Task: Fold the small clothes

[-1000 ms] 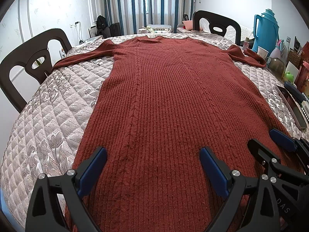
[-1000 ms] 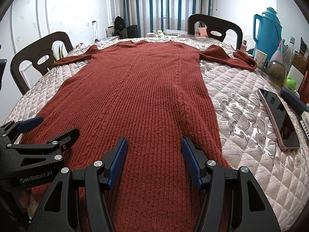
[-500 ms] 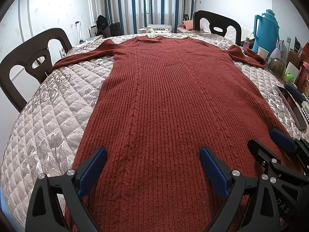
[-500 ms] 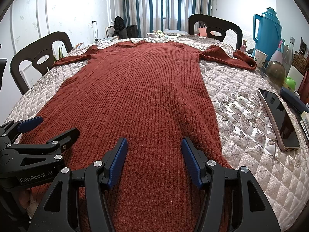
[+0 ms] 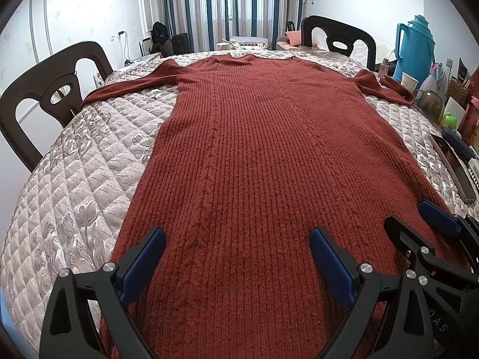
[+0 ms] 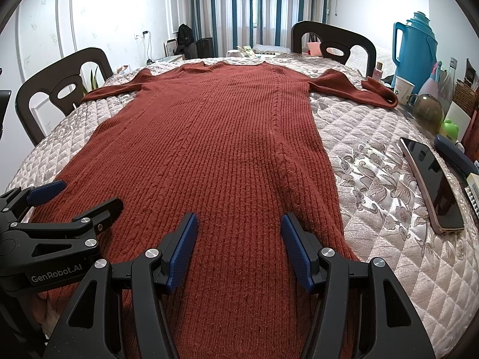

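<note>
**Red Knit Spread Flat, Both Tools Released**

A rust-red ribbed sweater (image 5: 263,155) lay flat, sleeves outstretched, across a quilted table cover (image 5: 77,185). Above its near hem, the left gripper (image 5: 238,257) and right gripper (image 6: 239,239) hung side by side, jaws spread wide and empty. A phone (image 6: 431,185) and a blue thermos (image 6: 416,48) sat to the right.

The knitted sweater (image 5: 263,161) is showing a rust-red colour with fine vertical ribs and two cable stripes. The quilted table cover (image 6: 374,209) is wearing pale grey-beige with a diamond stitching and flower print. At twelve o'clock the curtains (image 6: 239,9) are hanging in blue, grey and white stripes. The chairs (image 5: 45,95) are looking dark brown. At two o'clock the thermos (image 6: 416,51) is shining turquoise blue. The gripper pads (image 6: 182,248) are being blue on black frames.
</note>
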Tool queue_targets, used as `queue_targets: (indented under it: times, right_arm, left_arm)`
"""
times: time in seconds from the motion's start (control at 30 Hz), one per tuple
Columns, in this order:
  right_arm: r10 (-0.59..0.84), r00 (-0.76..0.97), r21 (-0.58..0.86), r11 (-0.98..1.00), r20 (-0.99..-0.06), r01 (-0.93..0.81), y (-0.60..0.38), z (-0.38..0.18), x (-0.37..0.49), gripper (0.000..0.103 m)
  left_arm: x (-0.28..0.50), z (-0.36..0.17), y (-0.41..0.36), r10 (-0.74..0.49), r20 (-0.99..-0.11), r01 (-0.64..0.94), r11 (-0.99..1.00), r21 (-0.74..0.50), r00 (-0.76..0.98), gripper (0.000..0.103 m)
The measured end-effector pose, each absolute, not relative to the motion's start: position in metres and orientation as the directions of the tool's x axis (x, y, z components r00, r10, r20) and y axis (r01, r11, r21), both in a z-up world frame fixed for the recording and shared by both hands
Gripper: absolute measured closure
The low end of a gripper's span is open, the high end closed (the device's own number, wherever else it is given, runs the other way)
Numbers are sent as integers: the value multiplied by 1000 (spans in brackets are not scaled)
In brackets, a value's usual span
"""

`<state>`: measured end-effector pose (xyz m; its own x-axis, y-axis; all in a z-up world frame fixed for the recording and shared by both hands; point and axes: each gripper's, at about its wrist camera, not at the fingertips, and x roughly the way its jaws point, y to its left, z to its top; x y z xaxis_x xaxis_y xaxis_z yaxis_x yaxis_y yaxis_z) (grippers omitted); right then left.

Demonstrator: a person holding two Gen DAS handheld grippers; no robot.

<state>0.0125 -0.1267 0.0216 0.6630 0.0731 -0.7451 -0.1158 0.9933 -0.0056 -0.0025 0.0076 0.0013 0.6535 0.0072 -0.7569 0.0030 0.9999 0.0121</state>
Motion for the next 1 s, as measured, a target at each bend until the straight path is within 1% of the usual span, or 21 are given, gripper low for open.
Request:
queue_targets:
  times: [0.37,0.43,0.5,0.57,0.6,0.73,0.87,1.0]
  right_arm:
    - [77,650,-5,992,-756,-122,-129,22,14,44]
    - [96,631,17,991,-770,-130,-132,25,15,44]
    - [136,613,58,988,-778,-144,-136,28,18,44]
    - [184,620,114,982,-763,-151,-139,35,17,44]
    - [199,634,132,980,-747,-152,-141,40,17,44]
    - [196,686,109,980,-701,-169,-136,61,24,44]
    - [213,721,90,975,-659,-205,-126,83,36,44]
    - [241,733,93,967,-636,-237,-112,100,59,44]
  left_arm:
    - [-2,1,5,-4,-762,18,1000,10,647,4]
    - [-3,3,7,-36,-765,44,999,-10,644,5]
    - [-4,7,12,-103,-771,96,994,-54,629,5]
    - [-4,15,22,-193,-768,145,981,-131,611,5]
    - [-5,21,28,-212,-756,149,977,-152,619,5]
    - [-1,54,57,-180,-682,120,984,-135,709,5]
    - [22,74,104,-63,-657,-19,993,-117,751,5]
    - [48,82,146,-34,-663,-115,977,-180,748,5]
